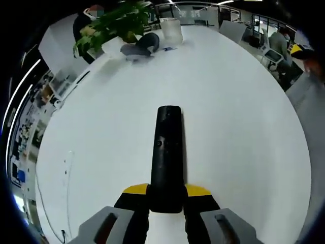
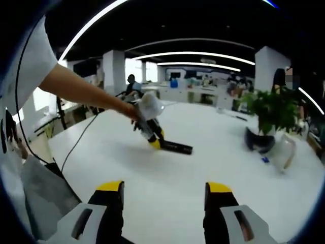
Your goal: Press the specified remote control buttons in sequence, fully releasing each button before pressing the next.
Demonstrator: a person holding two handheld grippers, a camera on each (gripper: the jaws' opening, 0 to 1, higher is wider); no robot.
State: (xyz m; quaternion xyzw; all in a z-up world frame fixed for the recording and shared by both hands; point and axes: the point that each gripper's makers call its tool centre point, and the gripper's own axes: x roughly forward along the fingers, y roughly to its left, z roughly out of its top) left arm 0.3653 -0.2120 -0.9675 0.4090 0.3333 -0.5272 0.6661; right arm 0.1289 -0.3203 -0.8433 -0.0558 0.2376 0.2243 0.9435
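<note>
The long black plastic remote control lies flat on the white table, its near end clamped between the yellow-tipped black jaws of the left gripper, which close on it from both sides. Its small buttons show partway along its top, and its far end points away across the table.

In the right gripper view the right gripper hangs above the table with its jaws wide apart and nothing between them. Beyond it, the left gripper rests on the table with the remote sticking out of it, held by the person's bare arm reaching in from the left.

Farther off stand a leafy green potted plant, a dark rounded object and a pale translucent container, well apart from the remote.
</note>
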